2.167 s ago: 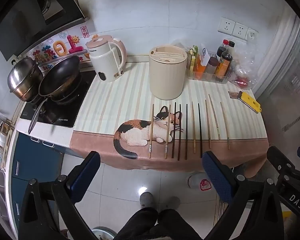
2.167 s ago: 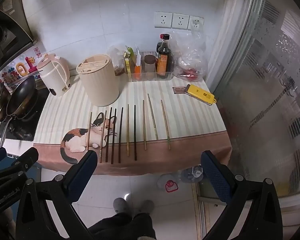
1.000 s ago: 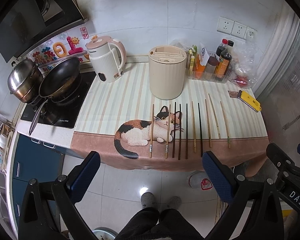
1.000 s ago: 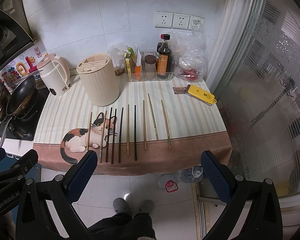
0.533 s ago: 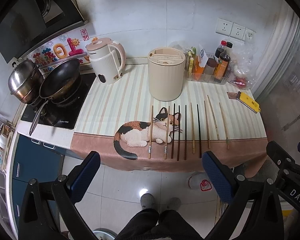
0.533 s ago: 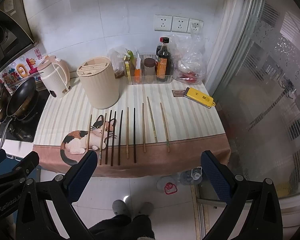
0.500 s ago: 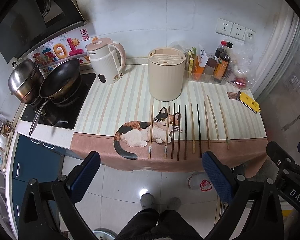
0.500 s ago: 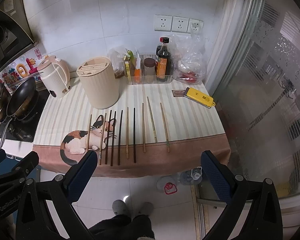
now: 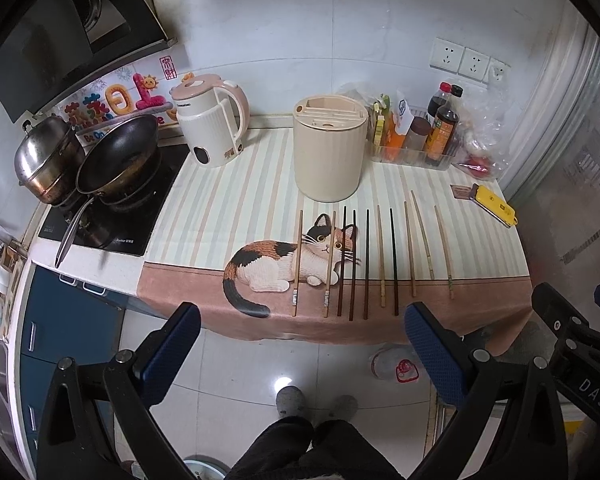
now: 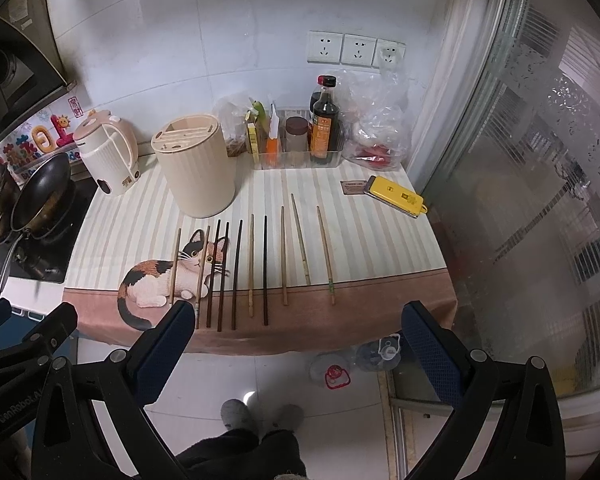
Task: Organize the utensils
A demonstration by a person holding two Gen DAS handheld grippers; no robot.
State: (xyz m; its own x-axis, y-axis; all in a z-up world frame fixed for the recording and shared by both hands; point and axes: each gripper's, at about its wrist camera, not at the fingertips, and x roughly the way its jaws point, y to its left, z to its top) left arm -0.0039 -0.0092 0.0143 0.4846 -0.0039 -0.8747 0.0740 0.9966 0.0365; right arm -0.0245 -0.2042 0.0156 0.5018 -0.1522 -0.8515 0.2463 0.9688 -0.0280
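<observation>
Several chopsticks point(image 9: 367, 264) point(image 10: 252, 264), some pale wood and some dark, lie side by side on the cat-print mat point(image 9: 228, 208) point(image 10: 380, 248). Behind them stands a cream ribbed utensil holder point(image 9: 330, 148) point(image 10: 196, 166) with slots in its lid. My left gripper point(image 9: 302, 344) hangs open over the floor, short of the counter's front edge. My right gripper point(image 10: 294, 340) is also open, at the same distance, its left pad overlapping the near ends of the leftmost chopsticks in view. Nothing is between either pair of fingers.
A pink-and-white kettle point(image 9: 212, 120) stands left of the holder, with a wok point(image 9: 116, 156) and steel pot point(image 9: 48, 160) on the hob. A tray of bottles point(image 10: 300, 140), a plastic bag point(image 10: 376, 120) and a yellow tool point(image 10: 396, 196) sit at the back right. A person's feet point(image 9: 316, 402) stand below.
Both grippers have drifted very slightly toward the counter; the chopsticks and holder have not moved, and both grippers stay open.
</observation>
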